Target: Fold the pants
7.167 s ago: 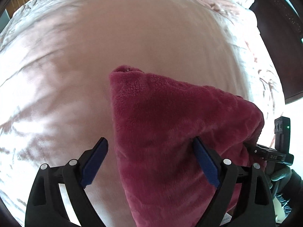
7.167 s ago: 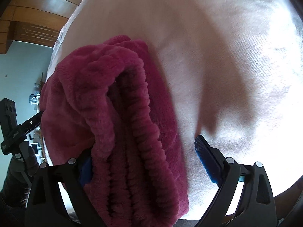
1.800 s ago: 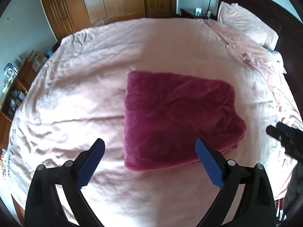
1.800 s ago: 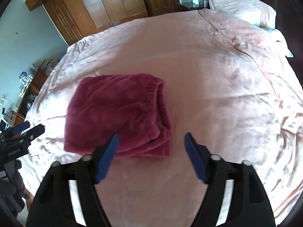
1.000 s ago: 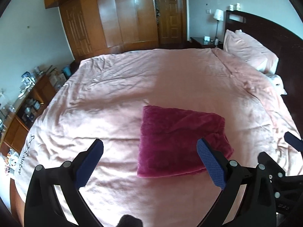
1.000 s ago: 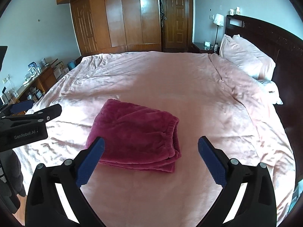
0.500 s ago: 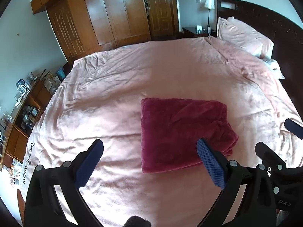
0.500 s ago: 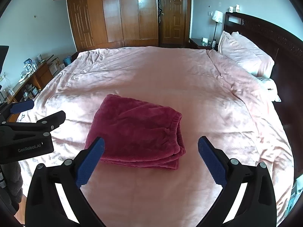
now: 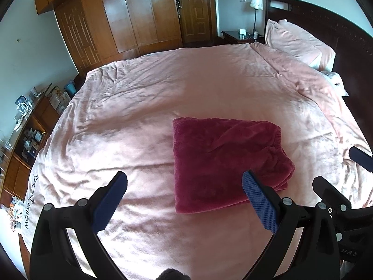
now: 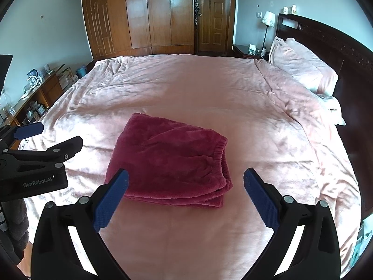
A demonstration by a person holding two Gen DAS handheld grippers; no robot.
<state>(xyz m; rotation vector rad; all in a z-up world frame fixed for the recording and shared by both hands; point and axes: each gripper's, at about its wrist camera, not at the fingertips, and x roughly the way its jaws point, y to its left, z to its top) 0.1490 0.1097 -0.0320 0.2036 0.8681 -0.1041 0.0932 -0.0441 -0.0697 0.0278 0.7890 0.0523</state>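
The dark red fleece pants [image 9: 223, 161] lie folded into a thick rectangle on the pink bedspread [image 9: 144, 107]; in the right wrist view the pants [image 10: 170, 161] show the elastic waistband at their right end. My left gripper [image 9: 185, 200] is open and empty, held back above the near side of the bed. My right gripper [image 10: 186, 198] is open and empty, also well back from the pants. Each gripper shows at the edge of the other's view, the left one [image 10: 44, 144] and the right one [image 9: 338, 177].
Pink pillows [image 10: 300, 70] lean on a dark wooden headboard [image 10: 338, 44] at the right. A wooden wardrobe [image 10: 149, 14] and a door stand beyond the bed. A low cabinet [image 10: 35, 88] with small items is at the left. A nightstand with a lamp [image 10: 268, 21] is at the back right.
Both grippers let go of the pants and drew back and up from the bed. In the last half second the views shift only slightly; the pants lie still.
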